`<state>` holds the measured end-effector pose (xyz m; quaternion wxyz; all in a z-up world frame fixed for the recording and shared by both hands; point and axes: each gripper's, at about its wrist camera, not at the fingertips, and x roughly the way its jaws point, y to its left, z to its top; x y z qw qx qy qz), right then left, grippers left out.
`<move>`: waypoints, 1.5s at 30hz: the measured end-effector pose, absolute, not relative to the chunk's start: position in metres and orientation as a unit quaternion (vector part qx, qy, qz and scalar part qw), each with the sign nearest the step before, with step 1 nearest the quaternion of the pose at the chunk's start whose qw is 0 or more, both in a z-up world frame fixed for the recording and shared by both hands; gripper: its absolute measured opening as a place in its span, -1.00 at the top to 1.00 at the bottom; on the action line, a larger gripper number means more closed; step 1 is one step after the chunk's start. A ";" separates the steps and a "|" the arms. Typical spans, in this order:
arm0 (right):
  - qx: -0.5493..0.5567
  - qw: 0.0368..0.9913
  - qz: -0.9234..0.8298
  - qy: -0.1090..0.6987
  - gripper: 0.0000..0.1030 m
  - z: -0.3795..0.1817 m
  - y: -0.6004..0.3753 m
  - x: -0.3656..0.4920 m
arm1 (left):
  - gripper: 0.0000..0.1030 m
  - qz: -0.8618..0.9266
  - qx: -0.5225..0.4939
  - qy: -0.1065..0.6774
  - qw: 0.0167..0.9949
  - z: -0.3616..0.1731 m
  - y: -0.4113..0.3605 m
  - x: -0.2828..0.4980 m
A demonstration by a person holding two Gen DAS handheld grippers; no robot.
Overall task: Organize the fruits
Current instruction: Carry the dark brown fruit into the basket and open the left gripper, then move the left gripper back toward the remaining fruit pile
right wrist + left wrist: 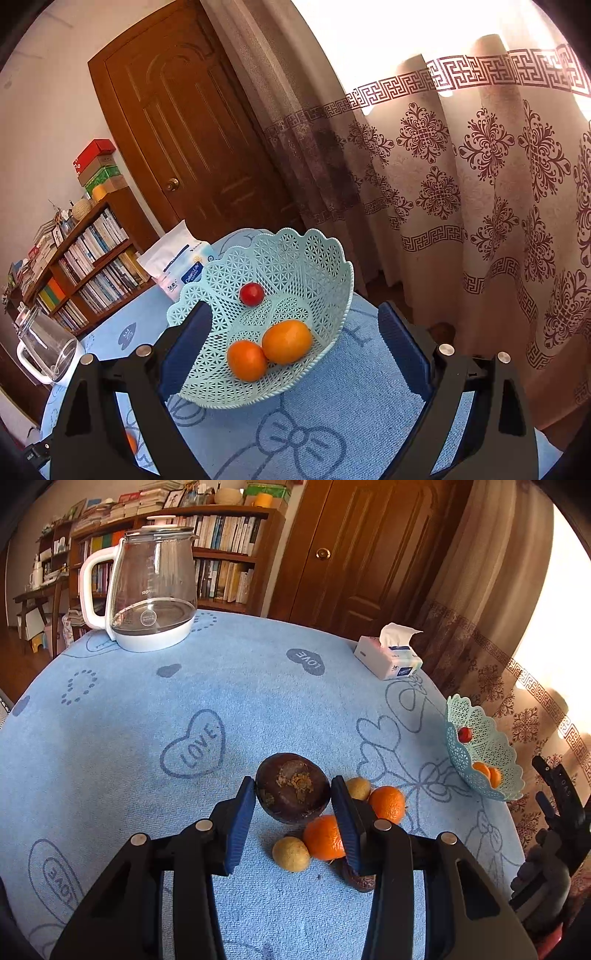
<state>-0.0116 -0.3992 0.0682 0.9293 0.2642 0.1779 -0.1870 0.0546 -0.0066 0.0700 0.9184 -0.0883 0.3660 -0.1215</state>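
The left gripper [293, 794] had its blue pads pressed against either side of a dark mangosteen [293, 788], gripping it above the blue tablecloth [147, 709]. Just beside and below lay two oranges [387, 803], two small tan fruits [291, 853] and a dark fruit [356, 880] mostly hidden behind the finger. The right gripper [295, 347] hung wide apart and empty before the teal basket [317, 251], which sat near the table's edge by the curtain [480, 184]. Inside were two oranges [287, 341] and one red tomato [251, 294].
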 end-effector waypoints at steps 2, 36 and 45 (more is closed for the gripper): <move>0.271 0.927 -0.191 0.175 -0.80 0.068 -0.402 -0.014 | 0.17 -0.133 -0.082 0.364 0.918 0.075 -0.022 0.057; 0.323 0.907 -0.209 0.170 -0.80 0.062 -0.422 -0.016 | -0.62 -0.252 -0.006 0.338 0.907 0.084 -0.211 0.106; 0.314 0.911 -0.213 0.163 -0.80 0.064 -0.419 -0.018 | -0.78 -0.176 0.017 0.307 0.935 0.089 -0.185 0.090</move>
